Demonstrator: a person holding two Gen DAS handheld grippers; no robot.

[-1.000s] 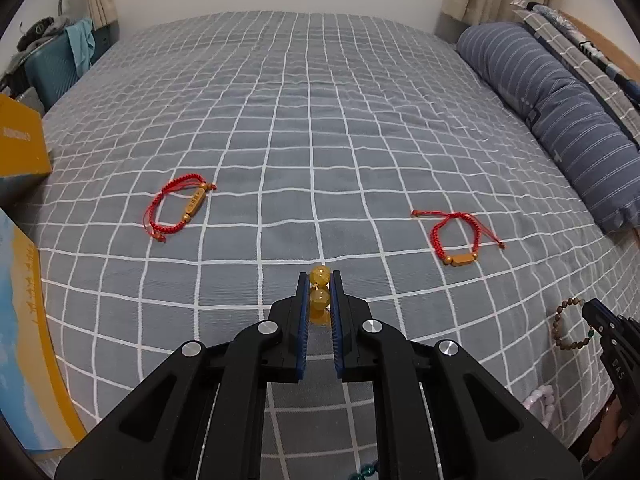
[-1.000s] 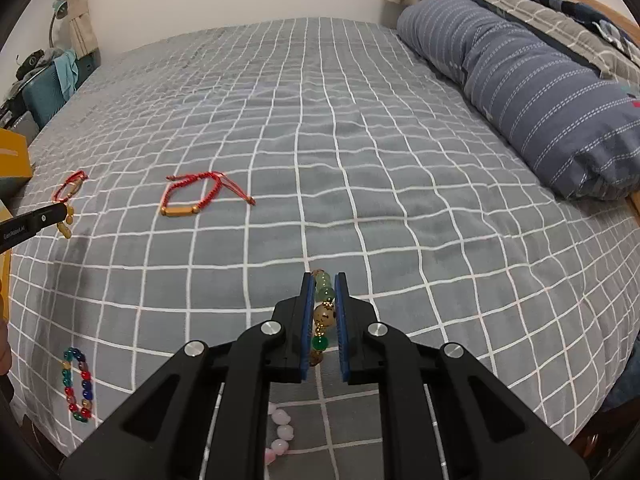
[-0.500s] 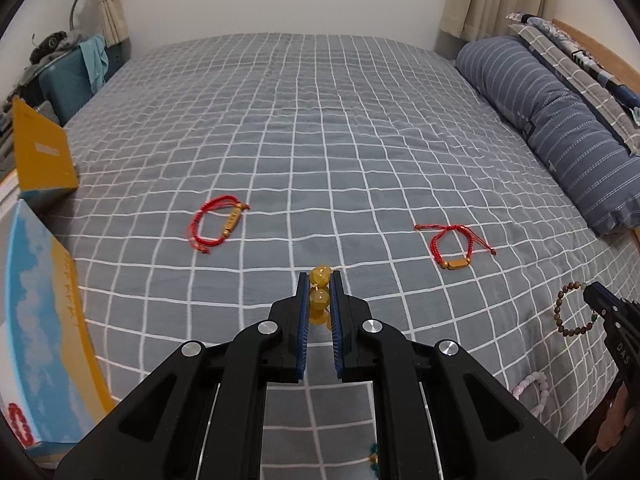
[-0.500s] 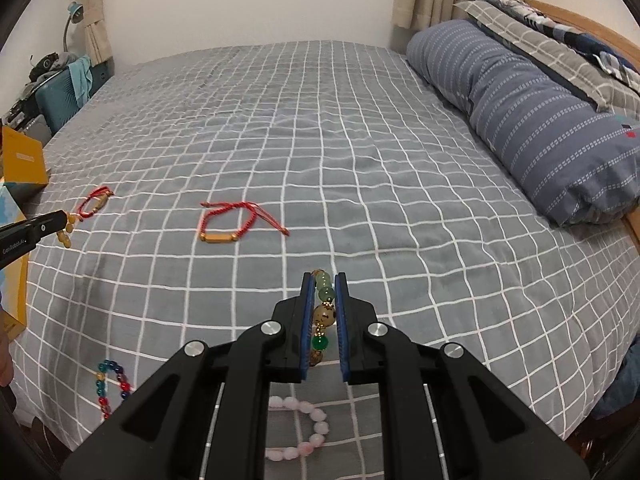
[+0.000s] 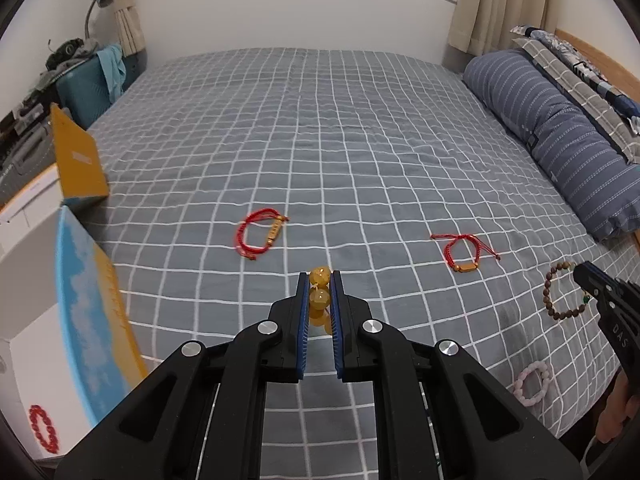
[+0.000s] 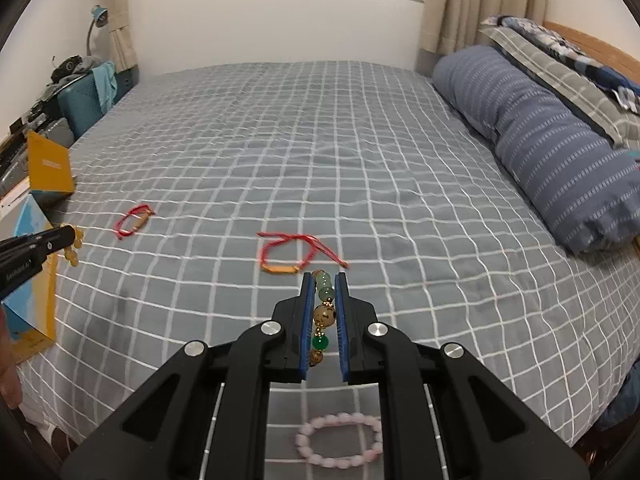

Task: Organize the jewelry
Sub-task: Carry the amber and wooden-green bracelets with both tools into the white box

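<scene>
My left gripper is shut on a yellow amber bead bracelet, held above the grey checked bedspread. My right gripper is shut on a brown bead bracelet with green beads, its brown loop hanging in the left wrist view. Two red cord bracelets lie on the bed: one left, one right. A pink bead bracelet lies near the front edge. An open box at the left holds a red bead bracelet.
A long blue striped pillow lies along the right side. An orange box lid stands at the bed's left edge. A teal suitcase and clutter sit beyond it. A wall and window are at the far end.
Both grippers have risen and drawn back from the bed with their bracelets. The box at the left with the red bead bracelet has come into view.
</scene>
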